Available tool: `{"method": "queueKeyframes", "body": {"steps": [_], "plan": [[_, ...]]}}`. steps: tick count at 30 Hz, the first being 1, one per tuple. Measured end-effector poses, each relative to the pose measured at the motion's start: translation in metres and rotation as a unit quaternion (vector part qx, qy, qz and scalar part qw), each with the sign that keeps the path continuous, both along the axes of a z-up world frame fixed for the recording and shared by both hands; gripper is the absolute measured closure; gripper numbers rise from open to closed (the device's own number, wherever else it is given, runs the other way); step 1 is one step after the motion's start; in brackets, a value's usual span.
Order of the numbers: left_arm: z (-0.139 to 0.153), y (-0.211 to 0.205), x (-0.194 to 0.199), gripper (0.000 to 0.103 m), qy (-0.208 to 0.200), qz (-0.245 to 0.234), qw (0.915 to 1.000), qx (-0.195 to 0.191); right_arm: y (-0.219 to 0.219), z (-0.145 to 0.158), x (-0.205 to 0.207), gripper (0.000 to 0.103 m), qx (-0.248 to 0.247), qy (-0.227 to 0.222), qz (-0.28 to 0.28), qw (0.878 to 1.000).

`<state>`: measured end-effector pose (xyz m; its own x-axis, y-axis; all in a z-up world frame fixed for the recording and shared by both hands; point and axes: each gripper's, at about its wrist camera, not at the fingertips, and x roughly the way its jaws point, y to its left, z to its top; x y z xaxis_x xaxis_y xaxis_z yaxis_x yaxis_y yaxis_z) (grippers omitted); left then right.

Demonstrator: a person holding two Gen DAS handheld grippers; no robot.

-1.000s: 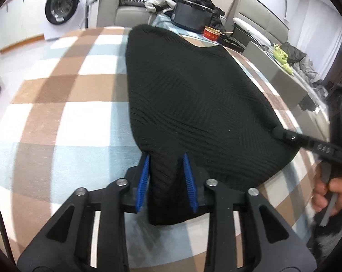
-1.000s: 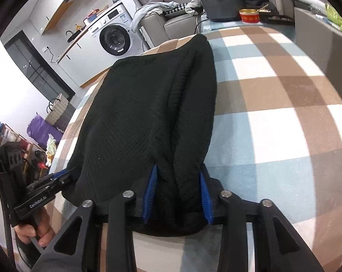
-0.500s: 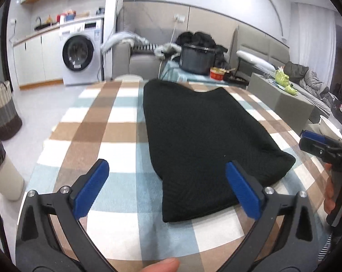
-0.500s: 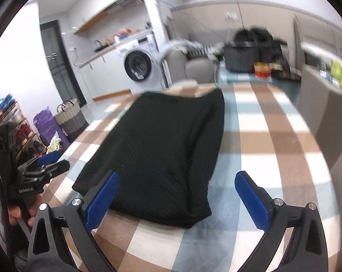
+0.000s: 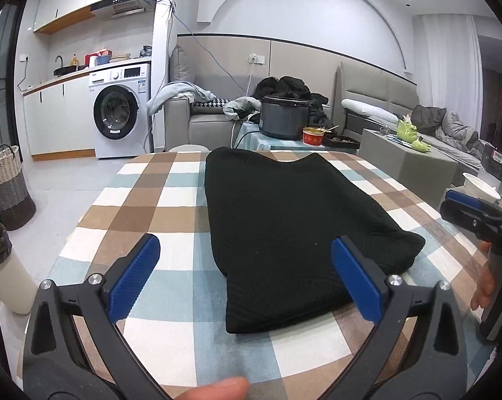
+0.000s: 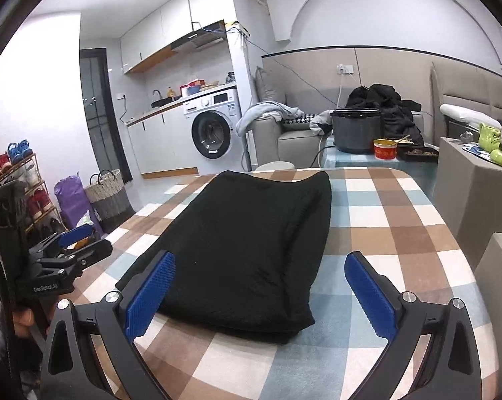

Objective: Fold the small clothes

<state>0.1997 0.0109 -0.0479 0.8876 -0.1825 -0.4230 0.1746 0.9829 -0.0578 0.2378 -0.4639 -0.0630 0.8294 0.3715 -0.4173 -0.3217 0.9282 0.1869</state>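
Observation:
A black knit garment (image 5: pixel 284 220) lies folded lengthwise on the checked tablecloth (image 5: pixel 171 200); it also shows in the right wrist view (image 6: pixel 251 243). My left gripper (image 5: pixel 247 273) is open and empty, raised above the garment's near edge. My right gripper (image 6: pixel 260 286) is open and empty, raised above the garment's near right end. The right gripper shows at the right edge of the left wrist view (image 5: pixel 467 206). The left gripper shows at the left of the right wrist view (image 6: pixel 74 240).
A dark cooker pot (image 5: pixel 285 120) and a red bowl (image 5: pixel 312 135) stand on a small table beyond the far edge. A grey sofa (image 5: pixel 211 116), a washing machine (image 5: pixel 121 113) and a woven basket (image 5: pixel 6 183) lie further off. A grey block table (image 6: pixel 477 180) stands at the right.
Both grippers let go of the garment's near edge, opened wide and drew back and up. The garment now lies flat on the table.

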Motion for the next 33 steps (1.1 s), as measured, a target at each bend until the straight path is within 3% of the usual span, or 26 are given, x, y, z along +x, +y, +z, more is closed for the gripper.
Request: {"method": "queueKeyframes", "body": {"steps": [19, 33], "plan": [[0.000, -0.008, -0.011, 0.001, -0.020, -0.015, 0.9995, 0.017, 0.008, -0.008, -0.020, 0.000, -0.015, -0.046, 0.003, 0.999], [0.001, -0.007, -0.013, 0.001, -0.024, -0.022, 0.9994, 0.013, 0.003, -0.008, -0.020, 0.000, -0.003, -0.039, -0.003, 0.999]]}}
